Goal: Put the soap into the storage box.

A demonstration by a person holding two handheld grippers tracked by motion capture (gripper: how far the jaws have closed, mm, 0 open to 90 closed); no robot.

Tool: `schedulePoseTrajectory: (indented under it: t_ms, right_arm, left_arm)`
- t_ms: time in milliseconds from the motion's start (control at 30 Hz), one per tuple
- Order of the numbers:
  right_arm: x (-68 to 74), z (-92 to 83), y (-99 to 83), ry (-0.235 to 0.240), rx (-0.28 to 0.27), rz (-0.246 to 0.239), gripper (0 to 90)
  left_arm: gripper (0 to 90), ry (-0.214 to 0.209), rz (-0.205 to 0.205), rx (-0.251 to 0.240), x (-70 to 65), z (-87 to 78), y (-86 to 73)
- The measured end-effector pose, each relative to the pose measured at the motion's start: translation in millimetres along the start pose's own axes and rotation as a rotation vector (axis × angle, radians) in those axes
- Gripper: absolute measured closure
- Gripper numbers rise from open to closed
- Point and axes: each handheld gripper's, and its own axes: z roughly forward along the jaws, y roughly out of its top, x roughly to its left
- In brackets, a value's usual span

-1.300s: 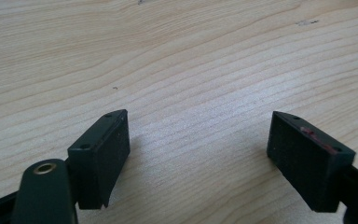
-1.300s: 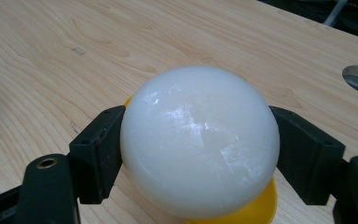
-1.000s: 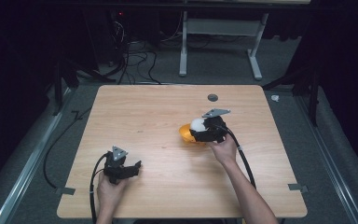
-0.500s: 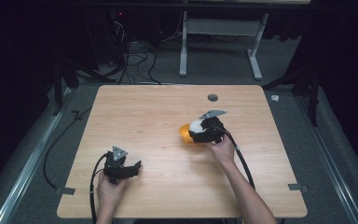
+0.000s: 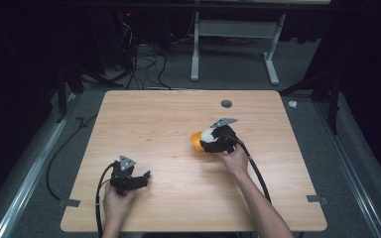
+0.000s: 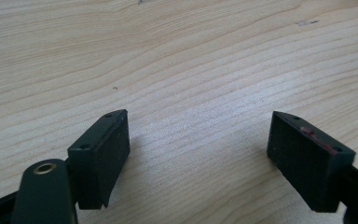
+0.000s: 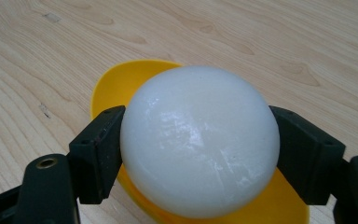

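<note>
No brand, label or writing can be read on anything here, not on the tongs nor on the wood.

Starting at the left, the left tongs (image 5: 146, 174) rest low on the worktop (image 5: 154, 119) at about 7 o'clock, close to the near edge, the person's left hand (image 5: 114, 201) behind them. In the left gripper view the left tongs (image 6: 198, 154) stand wide apart with bare wood grain between the jaws and nothing held. Open board stretches from there up to 11 o'clock and across the middle.

Further right, a little past centre toward 3 o'clock, the right tongs (image 5: 204, 141) are clamped on a white ball (image 5: 207, 134), the right hand (image 5: 234, 158) behind them. In the right gripper view the white ball (image 7: 199, 140) sits between both pads of the right tongs (image 7: 199, 154), pressed on each side, directly over a yellow bowl (image 7: 114, 86) lying on the wood; whether the ball touches the bowl I cannot tell.

A small dark round hole (image 5: 226, 103) lies at about 1 o'clock near the far edge. The right edge is well apart from the bowl
</note>
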Motion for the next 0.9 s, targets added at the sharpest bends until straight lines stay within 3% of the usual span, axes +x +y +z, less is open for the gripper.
schedulePoseTrajectory:
  t_ms: [300, 900]
  right_arm:
    - [-1.3, 3.7, -2.3, 0.003, 0.022, 0.015, 23.4]
    - [-5.1, -20.9, 2.2, 0.022, -0.072, 0.034, 23.3]
  left_arm:
    - [21.6, 0.0, 0.0, 0.0, 0.0, 0.0, 0.0]
    - [21.6, 0.0, 0.0, 0.0, 0.0, 0.0, 0.0]
